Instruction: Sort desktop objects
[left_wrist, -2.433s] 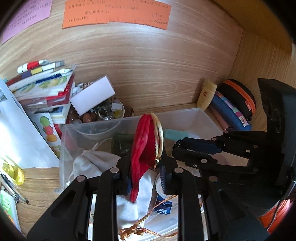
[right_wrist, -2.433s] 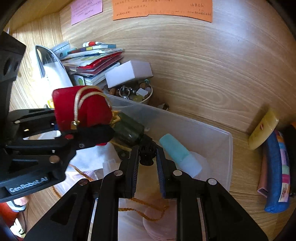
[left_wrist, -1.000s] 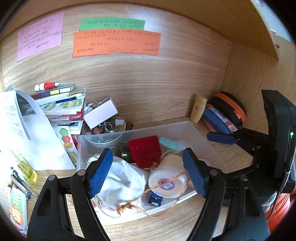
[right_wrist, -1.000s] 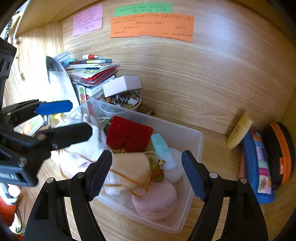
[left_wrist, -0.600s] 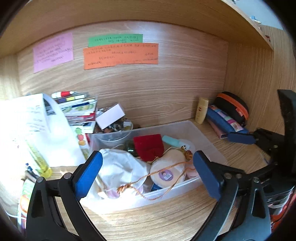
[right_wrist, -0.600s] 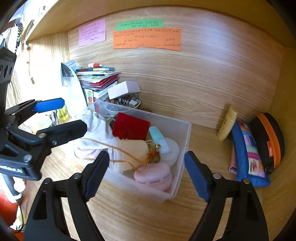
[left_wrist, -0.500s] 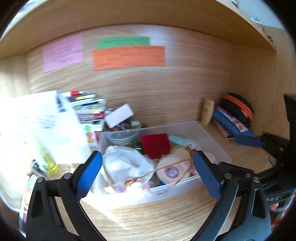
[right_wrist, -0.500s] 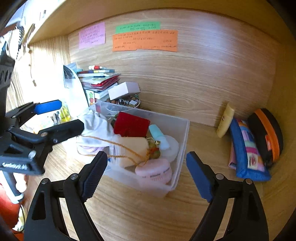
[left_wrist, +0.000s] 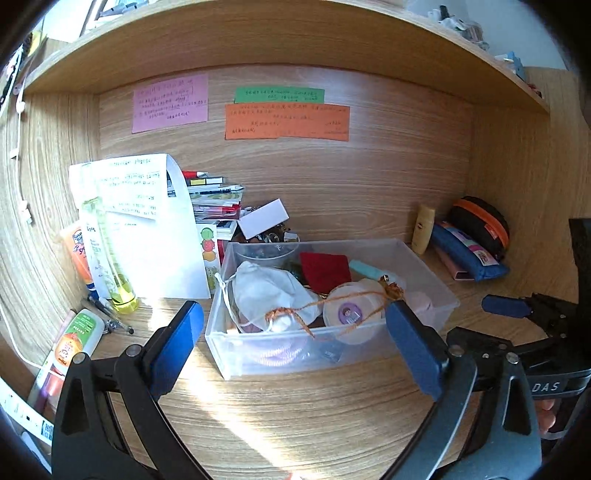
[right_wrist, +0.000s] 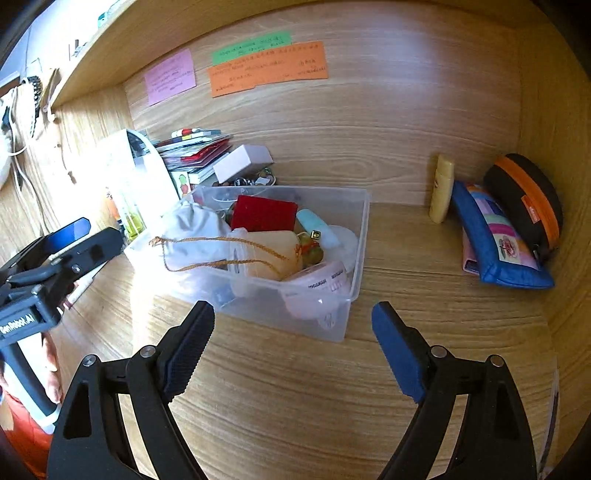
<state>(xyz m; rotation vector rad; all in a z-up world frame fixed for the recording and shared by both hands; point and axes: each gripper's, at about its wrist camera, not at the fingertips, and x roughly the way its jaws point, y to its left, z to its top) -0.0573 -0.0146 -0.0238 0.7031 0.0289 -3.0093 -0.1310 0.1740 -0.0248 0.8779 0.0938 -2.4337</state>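
Left claw (left_wrist: 293, 332) spread wide and empty, clear of everything, short of the near wall of the clear bin (left_wrist: 421, 258). Right claw (right_wrist: 291, 330) likewise released, nothing between its pads, hovering over bare desk (right_wrist: 295, 406) before the bin's near corner. Inside the bin: red pouch (right_wrist: 264, 214), white drawstring bag (left_wrist: 266, 288), a roll wrapped in gold cord (left_wrist: 351, 312), pink round case (right_wrist: 314, 291), teal tube (right_wrist: 317, 227). Outside the bin, apparently left to sort: yellow tube (right_wrist: 441, 188) and blue pencil case (right_wrist: 495, 240) well to its right, bottles (left_wrist: 110, 258) and pens (left_wrist: 110, 319) to its left. Judged well along, not finished.
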